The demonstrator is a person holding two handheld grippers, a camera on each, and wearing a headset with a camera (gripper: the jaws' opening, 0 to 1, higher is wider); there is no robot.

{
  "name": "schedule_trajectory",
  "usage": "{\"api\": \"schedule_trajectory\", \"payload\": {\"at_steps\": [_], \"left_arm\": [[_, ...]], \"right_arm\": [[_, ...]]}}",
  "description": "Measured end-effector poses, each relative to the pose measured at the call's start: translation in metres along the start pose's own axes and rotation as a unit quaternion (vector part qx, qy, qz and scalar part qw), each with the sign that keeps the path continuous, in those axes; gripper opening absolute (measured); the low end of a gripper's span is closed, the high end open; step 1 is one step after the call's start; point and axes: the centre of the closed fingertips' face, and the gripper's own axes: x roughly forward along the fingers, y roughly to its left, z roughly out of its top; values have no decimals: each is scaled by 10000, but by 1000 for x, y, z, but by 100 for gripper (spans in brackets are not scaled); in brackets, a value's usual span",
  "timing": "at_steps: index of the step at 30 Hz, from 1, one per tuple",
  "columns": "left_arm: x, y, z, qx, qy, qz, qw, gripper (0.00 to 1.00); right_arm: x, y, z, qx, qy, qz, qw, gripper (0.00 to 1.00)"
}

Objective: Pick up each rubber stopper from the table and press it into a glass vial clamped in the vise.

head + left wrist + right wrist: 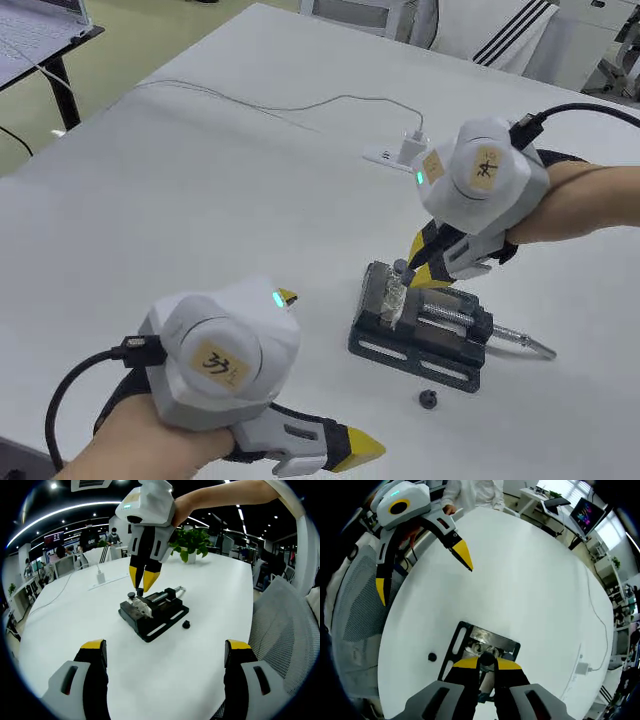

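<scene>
The step in hand looks like seating a stopper. The right gripper hangs nose-down over the vise, which stands on the white surface, a little in from its near edge and well away from the corners. In the right gripper view its fingers are almost together, with a dark rubber stopper pinched between the tips. This held stopper sits right above the glass vial clamped in the vise. I cannot tell whether it already touches the vial's mouth.

As I judge it, the next move calls for a straight push down along the vial's axis. It should be kept centred so the held stopper does not cock sideways and the glass takes no side load, and then the fingers can let go.

A loose stopper lies on the surface just beside the vise, on the side toward the near edge, and is not yet picked up. The left gripper hovers well apart from the vise, nearer the person. Its fingers are spread wide, holding nothing and touching nothing.
</scene>
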Motion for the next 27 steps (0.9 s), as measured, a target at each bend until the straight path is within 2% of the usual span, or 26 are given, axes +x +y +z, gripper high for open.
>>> {"api": "schedule_trajectory", "payload": {"at_steps": [9,13,15,18,27], "left_arm": [[-1,3,1,-27,-38,36,10000,97],[-1,3,2,-74,-101,34,9999,97],[-1,1,-2,-93,-19,25,10000,96],[-1,-1,-1,-94,-43,6,9999,96],[-3,0,5,-98,-114,33,9999,96]], "right_arm": [[7,-10,-3,-26,225,109,9997,6],[10,-7,-4,-56,305,176,9994,6],[11,-8,-4,-72,343,162,9993,6],[12,-9,-4,55,377,156,9992,6],[17,-6,-7,83,445,212,9987,6]]}}
